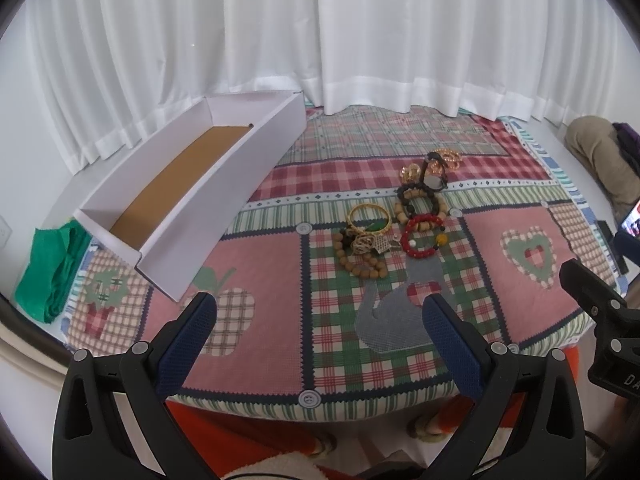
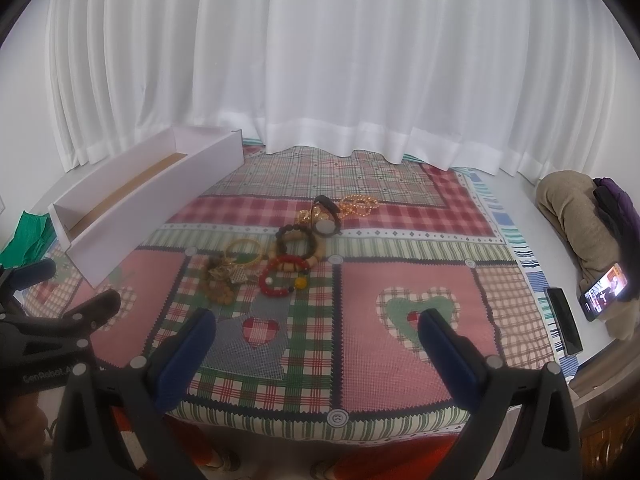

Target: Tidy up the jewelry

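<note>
Patchwork quilt (image 1: 260,264) covers the bed, white curtains behind. Nearest, both tongs hang spread wide and empty over its front edge: left tongs (image 1: 320,312), right tongs (image 2: 316,326). Ahead of the left tongs and slightly to their right lies the jewelry pile (image 1: 396,216), strung out away from them; from the right tongs it sits ahead-left. Farther left, the long white box (image 1: 240,168) runs diagonally away, nearer the left tongs.
</note>
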